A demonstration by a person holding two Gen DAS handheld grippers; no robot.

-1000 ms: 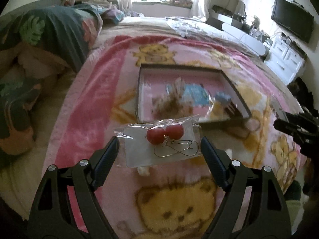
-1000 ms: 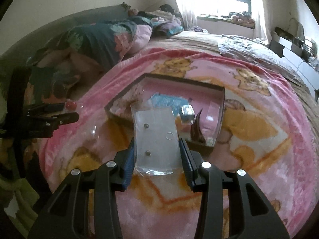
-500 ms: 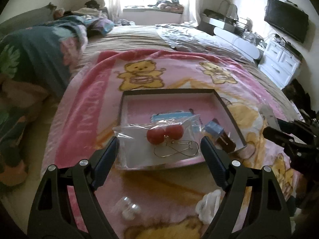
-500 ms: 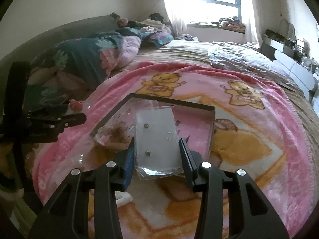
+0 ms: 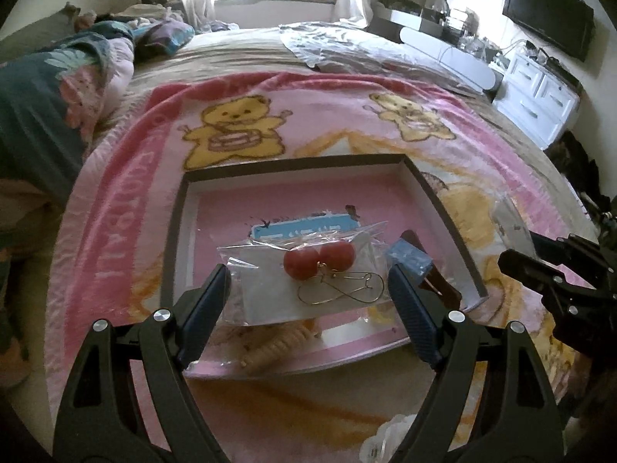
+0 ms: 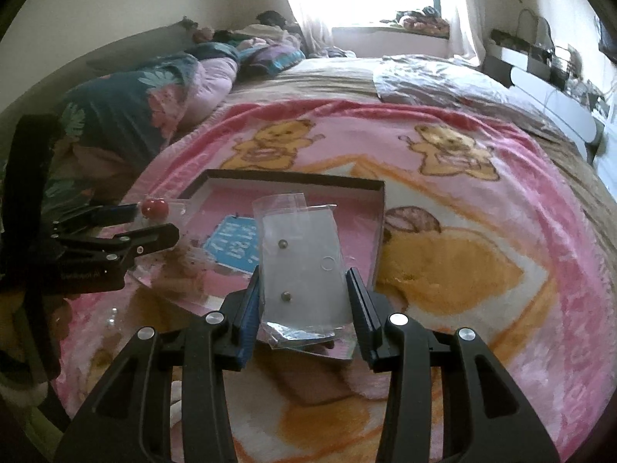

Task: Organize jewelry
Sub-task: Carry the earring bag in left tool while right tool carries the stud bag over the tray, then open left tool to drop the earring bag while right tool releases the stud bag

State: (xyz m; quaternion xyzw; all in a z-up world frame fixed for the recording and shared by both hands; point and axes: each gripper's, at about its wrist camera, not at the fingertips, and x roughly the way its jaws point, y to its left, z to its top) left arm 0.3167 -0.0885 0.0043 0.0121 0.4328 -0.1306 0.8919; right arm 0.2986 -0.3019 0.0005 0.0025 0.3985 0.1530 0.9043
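Both your claws grip packets above the shallow dark-rimmed pink tray (image 5: 175, 231): the left gripper (image 5: 308, 289) clamps the clear bag with red ball earrings (image 5: 304, 281) crosswise, the right gripper (image 6: 304, 297) the clear bag with small studs (image 6: 302, 266) lengthwise, so lower both straight forward.

A fuzzy pink fleece blanket with yellow bears (image 5: 239, 123) is covering the bed. The shallow dark-rimmed cardboard tray (image 5: 175, 231) is looking matt. Glossy crinkled clear plastic bags (image 5: 270, 289) (image 6: 300, 266) are catching light; smooth red beads (image 5: 318, 260) are hanging on thin wire hooks.
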